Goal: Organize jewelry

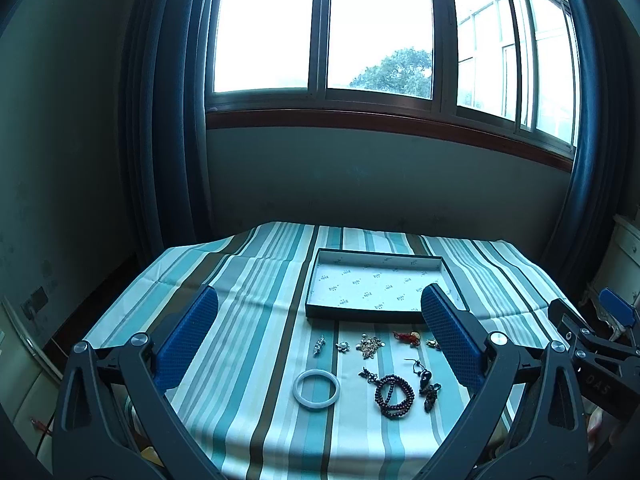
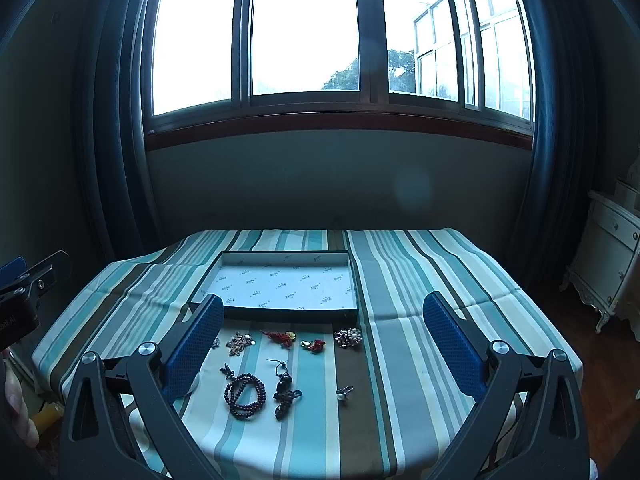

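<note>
A shallow dark-rimmed box tray (image 1: 362,316) (image 2: 290,312) with white patterned lining lies empty on the striped cloth. In front of it jewelry is spread out: a pale jade bangle (image 1: 316,389), a dark bead bracelet (image 1: 394,395) (image 2: 245,396), a dark pendant on a cord (image 1: 427,388) (image 2: 285,394), a gold brooch (image 1: 370,345) (image 2: 240,343), a red tassel charm (image 1: 407,338) (image 2: 280,337), a small silver brooch (image 1: 319,345), a flower brooch (image 2: 349,337) and a pearl piece (image 2: 343,392). My left gripper (image 1: 320,340) and right gripper (image 2: 323,344) hover above the table's near side, both open and holding nothing.
The table (image 2: 440,280) under the teal, white and brown striped cloth stands before a wall with a wide window and dark curtains. A white cabinet (image 2: 612,260) stands at the right. The right gripper's body (image 1: 592,344) shows at the left view's right edge.
</note>
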Available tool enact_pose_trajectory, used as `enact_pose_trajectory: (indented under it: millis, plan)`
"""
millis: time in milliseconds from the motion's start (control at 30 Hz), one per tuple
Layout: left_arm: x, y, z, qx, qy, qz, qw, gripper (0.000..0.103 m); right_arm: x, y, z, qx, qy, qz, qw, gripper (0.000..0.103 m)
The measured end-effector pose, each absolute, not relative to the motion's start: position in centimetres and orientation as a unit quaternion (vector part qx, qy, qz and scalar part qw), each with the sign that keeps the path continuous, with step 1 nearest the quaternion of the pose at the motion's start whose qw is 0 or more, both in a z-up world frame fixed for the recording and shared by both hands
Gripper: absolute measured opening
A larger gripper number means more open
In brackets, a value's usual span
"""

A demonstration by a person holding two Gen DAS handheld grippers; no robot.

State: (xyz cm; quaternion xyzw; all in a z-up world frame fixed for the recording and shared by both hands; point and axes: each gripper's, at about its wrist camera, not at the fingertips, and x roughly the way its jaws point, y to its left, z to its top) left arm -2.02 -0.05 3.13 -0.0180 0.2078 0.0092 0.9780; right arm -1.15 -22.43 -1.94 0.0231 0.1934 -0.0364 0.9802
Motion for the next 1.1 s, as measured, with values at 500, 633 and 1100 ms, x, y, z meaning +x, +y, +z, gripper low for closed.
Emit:
enact_pose_trajectory:
  millis: [500, 633, 1100]
  plan:
    - [-1.9, 0.1, 2.7, -0.018, 0.211, 0.009, 0.977, 0.101, -1.3, -22.3, -1.9, 0.021, 0.194, -0.035, 0.980, 0.099]
    - [-1.9, 0.1, 2.6, -0.018, 0.210, 0.009, 0.978, 0.101, -1.3, -22.2, -1.9, 0.020, 0.194, -0.035, 0.980, 0.099]
    - [-2.0, -0.1, 2.2, -0.017, 0.212, 0.009, 0.977, 0.101, -1.3, -22.1, -1.8, 0.019, 0.197, -0.035, 0.980, 0.099]
